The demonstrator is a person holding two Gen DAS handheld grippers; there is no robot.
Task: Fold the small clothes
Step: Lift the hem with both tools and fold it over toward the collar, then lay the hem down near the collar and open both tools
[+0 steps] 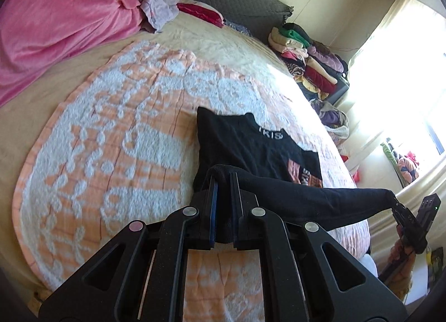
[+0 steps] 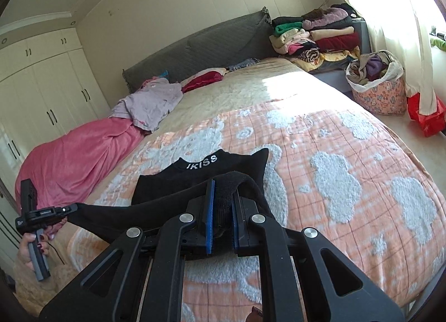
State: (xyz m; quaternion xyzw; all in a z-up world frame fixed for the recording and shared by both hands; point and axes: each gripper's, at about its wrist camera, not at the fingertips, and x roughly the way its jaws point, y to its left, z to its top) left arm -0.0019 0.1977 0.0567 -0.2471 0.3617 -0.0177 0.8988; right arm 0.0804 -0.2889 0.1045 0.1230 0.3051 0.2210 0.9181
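A small black top (image 1: 251, 143) with white lettering at its collar lies on the orange-and-white blanket (image 1: 117, 132). Its near hem is lifted off the bed and stretched taut between both grippers. My left gripper (image 1: 224, 179) is shut on one corner of the hem. The right gripper (image 1: 395, 204) shows at the far right, pinching the other corner. In the right wrist view, my right gripper (image 2: 223, 190) is shut on bunched black fabric of the top (image 2: 200, 174). The left gripper (image 2: 74, 206), held by a hand (image 2: 29, 244), grips the hem's far end.
A pink blanket (image 2: 75, 160), a lilac garment (image 2: 150, 104) and a red cushion (image 2: 203, 79) lie towards the grey headboard (image 2: 195, 43). Folded clothes (image 2: 315, 37) are stacked at the bed's far corner. A filled laundry basket (image 2: 379, 84) and a red bag (image 2: 423, 115) stand beside the bed.
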